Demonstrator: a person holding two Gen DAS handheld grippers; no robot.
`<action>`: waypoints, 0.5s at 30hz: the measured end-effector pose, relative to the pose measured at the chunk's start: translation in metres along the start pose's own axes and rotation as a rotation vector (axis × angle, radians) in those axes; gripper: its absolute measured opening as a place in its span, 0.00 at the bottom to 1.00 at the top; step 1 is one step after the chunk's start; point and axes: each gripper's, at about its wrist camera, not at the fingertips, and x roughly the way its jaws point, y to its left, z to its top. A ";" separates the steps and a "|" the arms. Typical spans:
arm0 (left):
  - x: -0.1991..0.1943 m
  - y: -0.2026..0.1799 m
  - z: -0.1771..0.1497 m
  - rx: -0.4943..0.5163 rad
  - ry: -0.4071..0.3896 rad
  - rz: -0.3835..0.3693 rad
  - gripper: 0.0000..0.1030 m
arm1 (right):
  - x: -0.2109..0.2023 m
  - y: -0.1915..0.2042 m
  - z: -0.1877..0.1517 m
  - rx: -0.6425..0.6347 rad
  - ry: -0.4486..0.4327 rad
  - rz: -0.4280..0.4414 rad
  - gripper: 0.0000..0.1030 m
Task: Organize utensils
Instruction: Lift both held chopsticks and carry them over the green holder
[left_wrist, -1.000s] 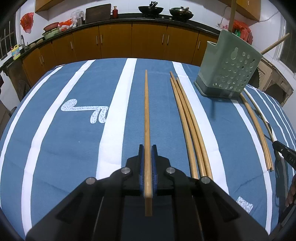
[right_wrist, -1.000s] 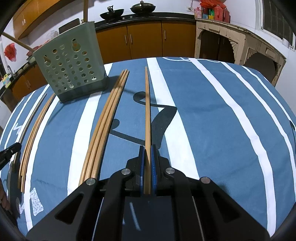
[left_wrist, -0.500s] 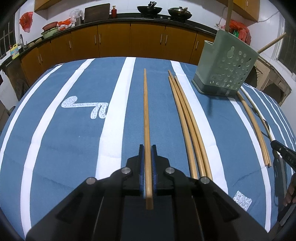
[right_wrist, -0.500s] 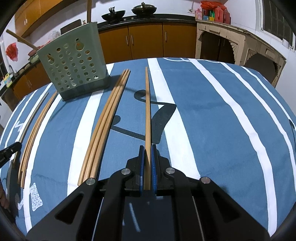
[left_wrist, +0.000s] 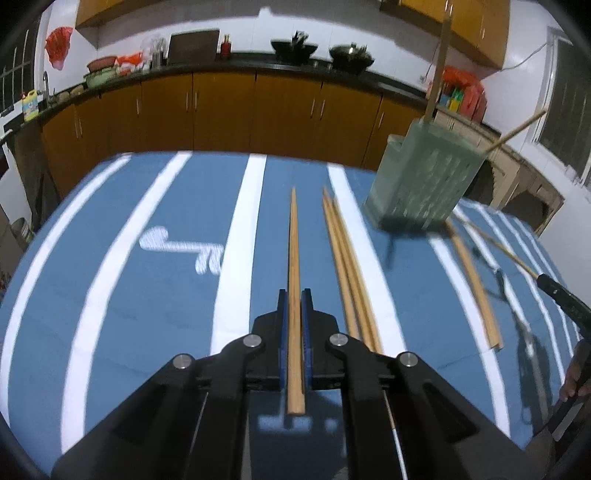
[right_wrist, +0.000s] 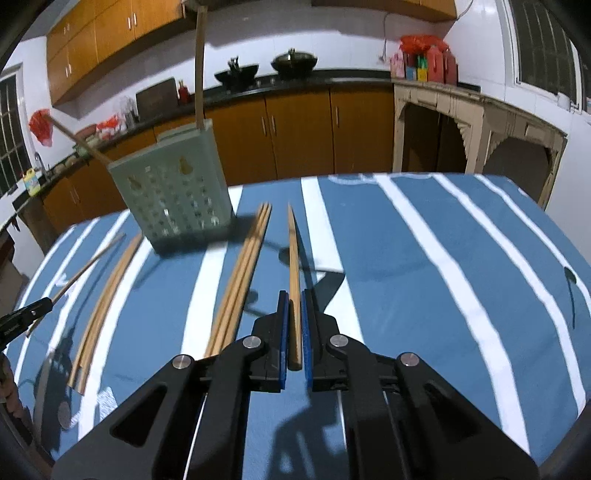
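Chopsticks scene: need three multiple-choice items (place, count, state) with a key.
1. Relative to the left gripper, the green holder stands:
A. ahead to the right
B. ahead to the left
C. behind it

2. Chopsticks standing in the holder:
A. none
B. two
C. five

3. The right gripper is:
A. open, empty
B. shut on a chopstick
C. shut on a spoon

Key: A, the left wrist view shows the holder upper right; B, two sticks rise from it; C is out and B holds, the blue pads clamp one chopstick.
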 end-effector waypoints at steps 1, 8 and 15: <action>-0.006 0.000 0.003 0.000 -0.019 -0.003 0.08 | -0.002 -0.001 0.002 0.002 -0.009 0.000 0.07; -0.036 0.003 0.019 -0.025 -0.123 -0.031 0.08 | -0.013 -0.004 0.011 0.018 -0.057 0.002 0.07; -0.053 0.006 0.031 -0.053 -0.195 -0.050 0.07 | -0.023 -0.007 0.022 0.034 -0.104 0.010 0.07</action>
